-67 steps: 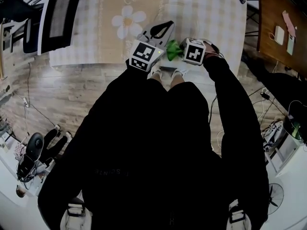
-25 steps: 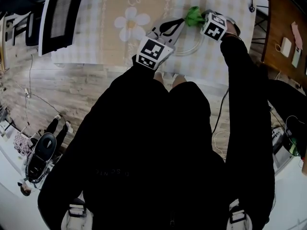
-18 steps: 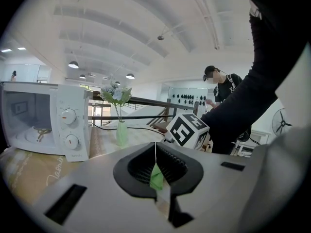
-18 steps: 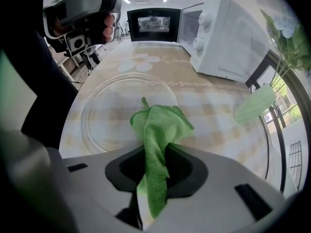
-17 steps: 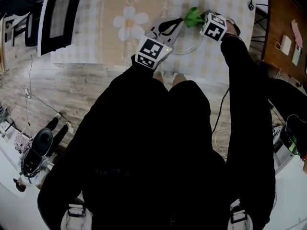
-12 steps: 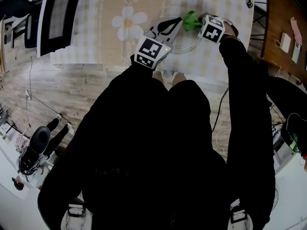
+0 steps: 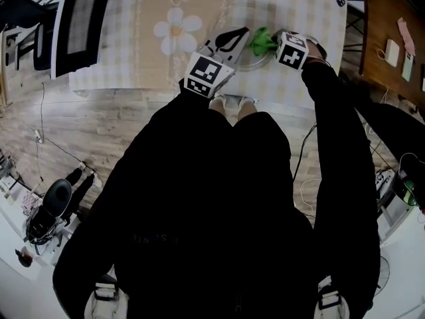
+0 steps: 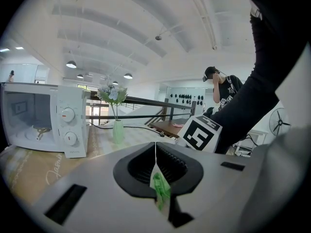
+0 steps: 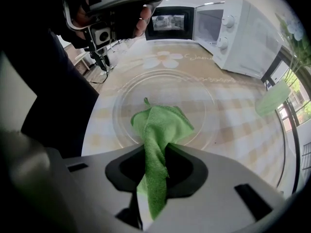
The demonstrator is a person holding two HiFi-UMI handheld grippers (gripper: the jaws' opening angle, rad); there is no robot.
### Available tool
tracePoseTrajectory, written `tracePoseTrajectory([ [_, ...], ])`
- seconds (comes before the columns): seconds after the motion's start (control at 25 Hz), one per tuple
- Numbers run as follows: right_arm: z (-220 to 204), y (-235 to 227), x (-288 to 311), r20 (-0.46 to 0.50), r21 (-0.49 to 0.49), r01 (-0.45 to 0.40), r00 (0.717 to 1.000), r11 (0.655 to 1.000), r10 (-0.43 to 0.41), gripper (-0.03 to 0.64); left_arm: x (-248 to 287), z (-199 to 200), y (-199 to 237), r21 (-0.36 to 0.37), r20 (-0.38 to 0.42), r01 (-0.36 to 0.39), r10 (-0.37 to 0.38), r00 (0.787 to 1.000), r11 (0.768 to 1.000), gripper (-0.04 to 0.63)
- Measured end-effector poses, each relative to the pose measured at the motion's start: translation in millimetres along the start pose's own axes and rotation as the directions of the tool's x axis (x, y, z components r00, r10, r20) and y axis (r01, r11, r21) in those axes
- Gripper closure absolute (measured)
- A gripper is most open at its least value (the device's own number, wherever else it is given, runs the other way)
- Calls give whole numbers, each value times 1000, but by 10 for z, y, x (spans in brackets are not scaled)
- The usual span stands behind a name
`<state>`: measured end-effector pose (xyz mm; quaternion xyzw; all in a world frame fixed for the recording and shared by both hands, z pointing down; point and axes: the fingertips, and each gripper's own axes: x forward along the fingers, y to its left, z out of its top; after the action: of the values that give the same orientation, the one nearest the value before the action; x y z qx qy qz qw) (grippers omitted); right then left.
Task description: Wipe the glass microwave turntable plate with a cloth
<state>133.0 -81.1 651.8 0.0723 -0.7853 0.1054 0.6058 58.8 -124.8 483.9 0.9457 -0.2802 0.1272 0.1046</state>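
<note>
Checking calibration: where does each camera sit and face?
Head view: on the head, facing steeply down; torso, arms, left gripper, right gripper show.
Left gripper view: on that gripper, level toward white microwave oven; tongs clamp clear glass turntable plate.
Right gripper view: on that gripper, down onto the plate; tongs pinch green cloth.
Both gripper views share the microwave.

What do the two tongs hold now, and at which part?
Right tongs pinch the green cloth at a bunched part; left tongs clamp the glass plate at its rim.
</note>
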Motion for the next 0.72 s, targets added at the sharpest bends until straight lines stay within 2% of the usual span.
tracePoseTrajectory([
  [0.44,50,666,62,15,26,-92,996,995,91,511,-153,-95,-113,-3,-7,15,-15,1000,1000,574],
  [0.72,78,862,-28,65,79,-91,994,993,86,509,-314,-93,-81,7,-18,18,-18,1000,1000,574],
])
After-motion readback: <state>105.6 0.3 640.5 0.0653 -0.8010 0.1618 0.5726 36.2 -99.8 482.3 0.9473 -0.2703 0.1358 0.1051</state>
